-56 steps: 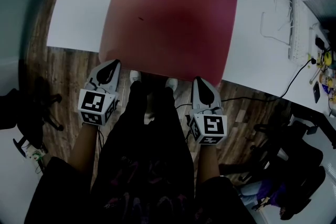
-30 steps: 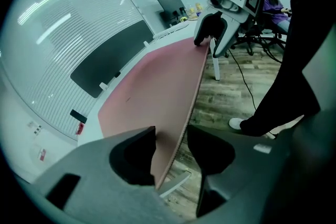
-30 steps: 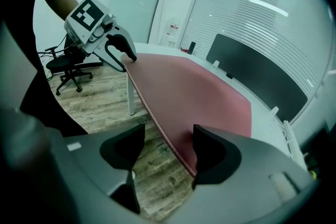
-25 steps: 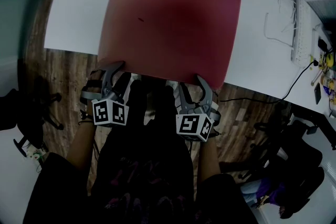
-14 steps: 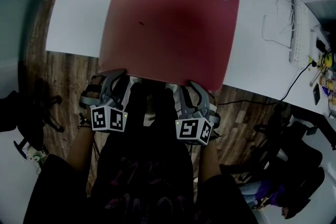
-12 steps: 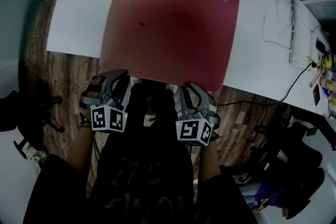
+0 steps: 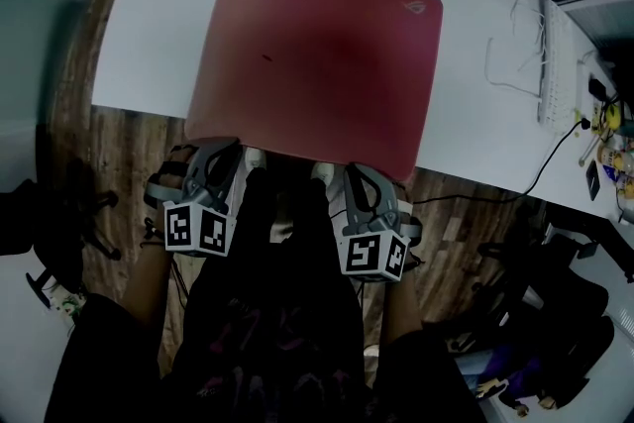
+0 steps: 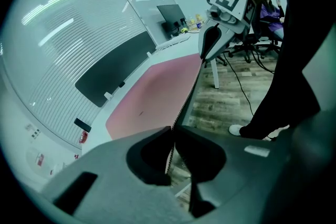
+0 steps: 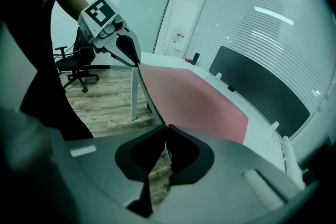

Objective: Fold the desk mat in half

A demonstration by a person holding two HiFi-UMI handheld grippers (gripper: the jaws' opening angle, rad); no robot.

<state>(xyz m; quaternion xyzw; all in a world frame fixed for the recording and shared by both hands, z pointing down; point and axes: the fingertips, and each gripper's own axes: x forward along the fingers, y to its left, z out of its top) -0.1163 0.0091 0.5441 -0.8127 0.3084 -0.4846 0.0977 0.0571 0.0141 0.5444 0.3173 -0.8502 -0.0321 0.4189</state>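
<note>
The red desk mat [image 7: 317, 54] lies flat on the white desk [image 7: 149, 25], and its near edge overhangs the desk's front. My left gripper [image 7: 220, 150] is at the mat's near left corner and my right gripper [image 7: 360, 171] at the near right corner. In the left gripper view the mat's thin edge [image 8: 185, 102] runs straight into my left gripper [image 8: 171, 132], whose jaws are closing onto it. In the right gripper view my right gripper [image 9: 165, 132] is closing the same way on the mat's edge [image 9: 149, 97]. Each gripper view also shows the other gripper pinching the far corner.
A white keyboard [image 7: 545, 54] with loose white cables lies at the desk's right end, and a black cable [image 7: 555, 149] hangs off it. The person's legs and white shoes [image 7: 287, 193] stand between the grippers. Office chairs [image 7: 69, 213] stand on the wooden floor at the left.
Both grippers went from flat and shut to turned with jaws wide around the mat's near edge. They have since narrowed onto that edge, and the view has shifted slightly.
</note>
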